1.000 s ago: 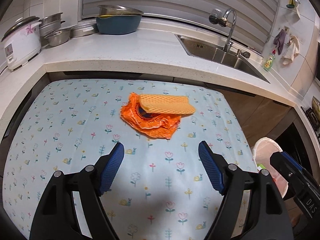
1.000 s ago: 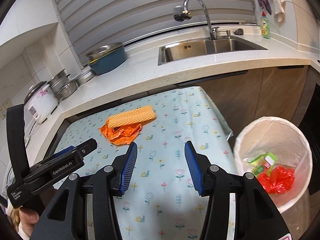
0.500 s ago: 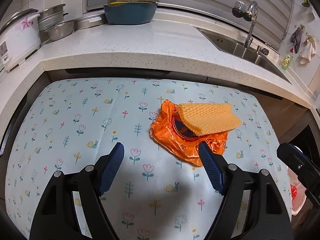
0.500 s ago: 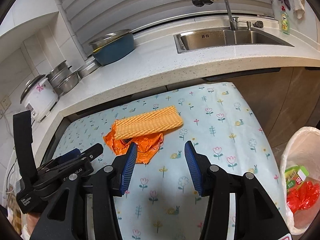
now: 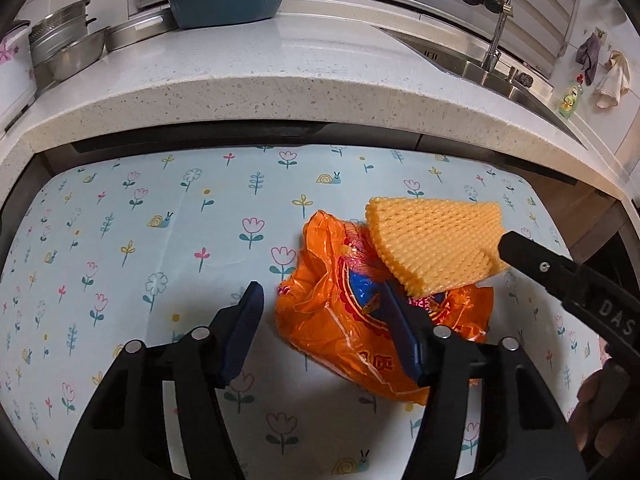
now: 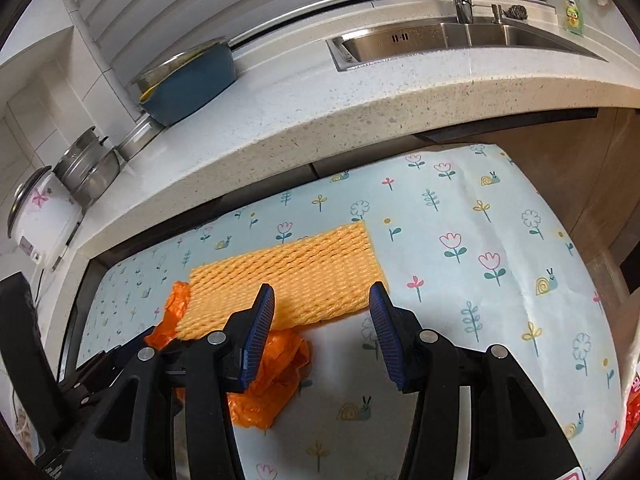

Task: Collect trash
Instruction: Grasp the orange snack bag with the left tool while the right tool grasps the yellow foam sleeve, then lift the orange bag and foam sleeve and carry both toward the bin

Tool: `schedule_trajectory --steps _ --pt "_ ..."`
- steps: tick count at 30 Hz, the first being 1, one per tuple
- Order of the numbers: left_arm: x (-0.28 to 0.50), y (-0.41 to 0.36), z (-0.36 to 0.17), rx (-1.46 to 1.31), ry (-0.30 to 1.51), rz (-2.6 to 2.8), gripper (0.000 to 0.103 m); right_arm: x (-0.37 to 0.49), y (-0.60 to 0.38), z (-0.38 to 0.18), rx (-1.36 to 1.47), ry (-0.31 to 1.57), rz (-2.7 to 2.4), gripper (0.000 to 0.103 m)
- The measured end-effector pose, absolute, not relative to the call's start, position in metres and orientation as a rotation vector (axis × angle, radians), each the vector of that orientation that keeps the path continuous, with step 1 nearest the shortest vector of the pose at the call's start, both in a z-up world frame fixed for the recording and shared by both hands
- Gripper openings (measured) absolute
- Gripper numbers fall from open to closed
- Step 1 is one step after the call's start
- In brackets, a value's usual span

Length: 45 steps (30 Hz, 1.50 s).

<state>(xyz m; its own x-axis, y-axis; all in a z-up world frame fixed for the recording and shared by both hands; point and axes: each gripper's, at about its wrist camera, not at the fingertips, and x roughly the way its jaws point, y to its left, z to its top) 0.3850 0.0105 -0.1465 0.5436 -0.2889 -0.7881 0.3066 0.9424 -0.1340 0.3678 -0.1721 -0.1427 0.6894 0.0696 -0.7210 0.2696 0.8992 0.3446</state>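
Lying flat – foam net point(image 6: 284, 276) long axis crosswise | left jaws closing, right jaws apart

My left wrist camera looked steeply down along its fingers point(image 5: 240, 332), close over the flowered worktop point(image 5: 120, 248), facing the far sink point(image 5: 472, 66). My right wrist camera sat just to its right, tilted likewise. Both views shared the orange wrapper point(image 5: 340, 312) point(image 6: 276, 376) and yellow foam net point(image 5: 436, 240) point(image 6: 288, 276).
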Motion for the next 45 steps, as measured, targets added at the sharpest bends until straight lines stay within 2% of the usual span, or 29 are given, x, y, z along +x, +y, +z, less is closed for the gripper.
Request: schedule_trajectory --steps 3,4,5,6,10,12,25,30,34,37,45 --pt "0.386 0.005 -0.151 0.039 0.930 -0.367 0.042 0.377 -0.172 -0.156 0.454 0.827 -0.123 0.049" --pt "0.385 0.003 -0.151 0.049 0.925 -0.373 0.035 0.377 -0.171 -0.157 0.445 0.821 -0.125 0.050" --pt "0.385 0.002 -0.151 0.050 0.924 -0.380 0.034 0.378 -0.169 -0.157 0.432 0.819 -0.126 0.048" --pt "0.384 0.002 -0.150 0.043 0.922 -0.384 0.028 0.379 -0.168 -0.158 0.420 0.819 -0.130 0.043" --pt "0.381 0.001 -0.147 0.031 0.917 -0.387 0.020 0.377 -0.167 -0.157 0.396 0.830 -0.141 0.007" --pt "0.375 -0.001 -0.143 0.028 0.919 -0.398 0.020 0.372 -0.168 -0.157 0.401 0.828 -0.139 0.001" --pt "0.295 -0.013 -0.105 0.017 0.907 -0.466 0.019 0.278 -0.191 -0.116 0.425 0.789 -0.152 0.002" --pt "0.261 -0.028 -0.102 0.024 0.925 -0.508 0.019 0.239 -0.195 -0.107 0.442 0.792 -0.142 0.010" --pt "0.236 -0.038 -0.103 0.052 0.937 -0.534 0.019 0.211 -0.199 -0.102 0.470 0.778 -0.148 0.030" --pt "0.223 -0.038 -0.106 0.076 0.943 -0.529 0.019 0.195 -0.203 -0.094 0.482 0.752 -0.156 0.033" --pt "0.221 -0.012 -0.110 0.068 0.957 -0.446 0.019 0.192 -0.203 -0.097 0.508 0.767 -0.117 0.035"
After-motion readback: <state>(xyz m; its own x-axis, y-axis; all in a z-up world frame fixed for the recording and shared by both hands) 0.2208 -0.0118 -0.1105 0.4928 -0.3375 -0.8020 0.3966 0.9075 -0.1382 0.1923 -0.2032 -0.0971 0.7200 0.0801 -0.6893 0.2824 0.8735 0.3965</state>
